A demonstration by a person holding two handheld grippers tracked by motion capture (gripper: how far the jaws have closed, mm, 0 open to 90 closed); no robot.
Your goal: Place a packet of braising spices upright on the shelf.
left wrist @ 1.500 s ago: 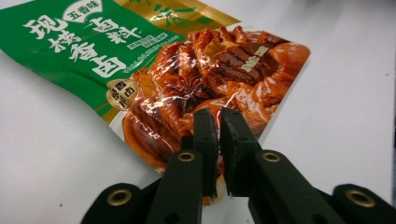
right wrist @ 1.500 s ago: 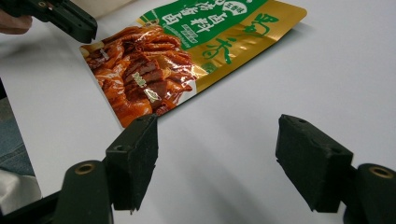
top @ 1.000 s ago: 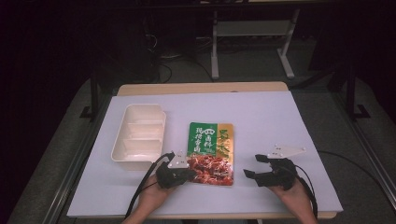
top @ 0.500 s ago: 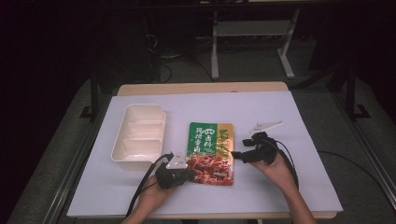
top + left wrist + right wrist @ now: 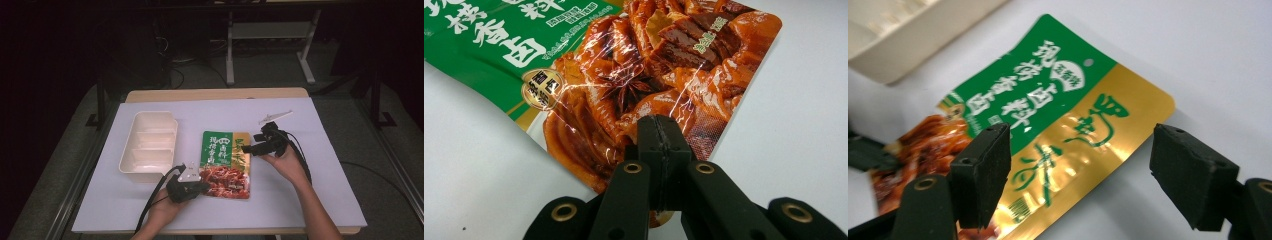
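Right gripper [image 5: 246,148], jaws spread, now swung in from the near right to the seasoning packet's [image 5: 226,164] gold edge mid-bench, ready to grab; left gripper [image 5: 200,186] pinching its near corner.

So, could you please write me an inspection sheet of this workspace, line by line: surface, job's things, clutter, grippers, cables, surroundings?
Surface: white table cover on a wooden table, flat, no spills seen.
Job's things: sauce pouch, green, gold and red, lies near the middle; white compartment tray to its left, apart from it, empty.
Clutter: a small white plastic piece lies beyond the pouch; otherwise nothing seen.
Grippers: left gripper jaws shut on the pouch's near edge; right gripper jaws open, poised over the gold far corner.
Cables: a black cable trails from the left gripper to the near table edge; another loops by the right hand.
Surroundings: dark floor, a white metal stand behind the table.
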